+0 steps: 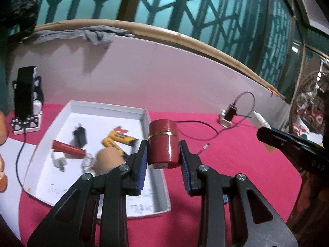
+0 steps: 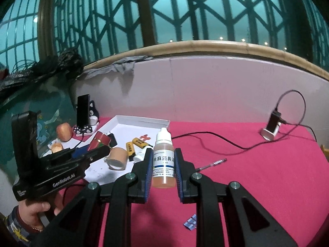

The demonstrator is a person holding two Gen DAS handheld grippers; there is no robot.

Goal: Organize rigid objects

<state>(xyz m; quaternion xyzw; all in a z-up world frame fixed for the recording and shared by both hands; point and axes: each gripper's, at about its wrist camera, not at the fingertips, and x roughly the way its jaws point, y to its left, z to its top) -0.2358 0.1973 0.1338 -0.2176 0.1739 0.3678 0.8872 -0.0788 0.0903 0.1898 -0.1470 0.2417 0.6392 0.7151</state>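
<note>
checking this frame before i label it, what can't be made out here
- Left wrist view: items in the white tray are motion-blurred; the tape roll is partly hidden by the left gripper.
- Left wrist view: the red cylinder shows no readable label.
- Right wrist view: the dropper bottle label's edges are covered by the right gripper pads; its small print is unreadable.
- Left wrist view: writing on the tray floor is blurred.

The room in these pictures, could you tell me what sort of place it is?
Probably a home: a table with a pink cloth by a window with a metal grille, and a phone on a paw-print stand.
</note>
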